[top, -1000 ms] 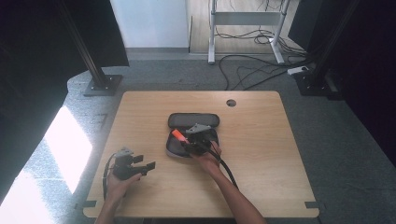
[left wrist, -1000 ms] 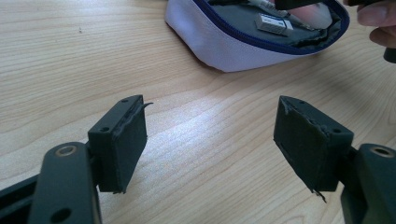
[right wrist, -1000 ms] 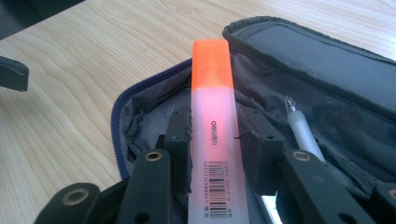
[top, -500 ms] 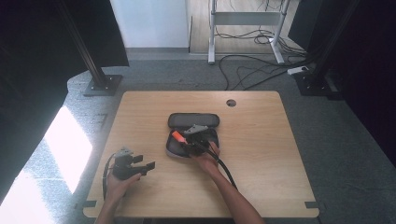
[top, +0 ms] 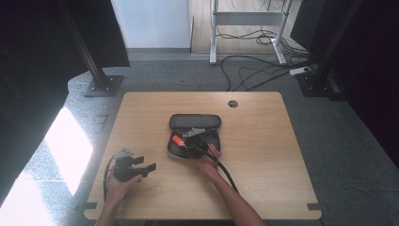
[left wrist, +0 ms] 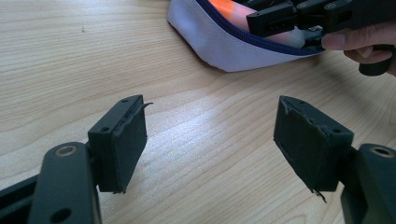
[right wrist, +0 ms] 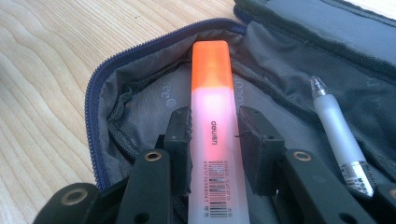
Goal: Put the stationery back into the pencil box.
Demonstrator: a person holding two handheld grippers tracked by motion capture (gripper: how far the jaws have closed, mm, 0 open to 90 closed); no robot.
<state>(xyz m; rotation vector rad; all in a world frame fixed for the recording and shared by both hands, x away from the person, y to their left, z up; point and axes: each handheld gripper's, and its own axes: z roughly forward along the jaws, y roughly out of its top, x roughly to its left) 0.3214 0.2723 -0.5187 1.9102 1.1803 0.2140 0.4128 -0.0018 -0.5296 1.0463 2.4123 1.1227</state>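
Right hand (top: 207, 162) reaches forward from the bottom edge, forearm angled toward the table's middle, and the right gripper (top: 194, 143) points into the open pencil case (top: 212, 123). Its jaws pinch the orange highlighter (right wrist: 213, 126), one pad on each side of the pale barrel, the orange cap pointing away into the case's grey lining. A clear pen (right wrist: 337, 135) lies just beside it in the same pouch. Over on the near left corner, the left hand (top: 121, 181) rests low on the wooden table (top: 282, 155), and the left gripper (left wrist: 210, 140) aims across toward the case, its jaws spread wide with bare wood between them. Against a second ago, hardly a change: the right gripper sits a touch nearer the person over the case, highlighter clamped as before, and the left has not budged.
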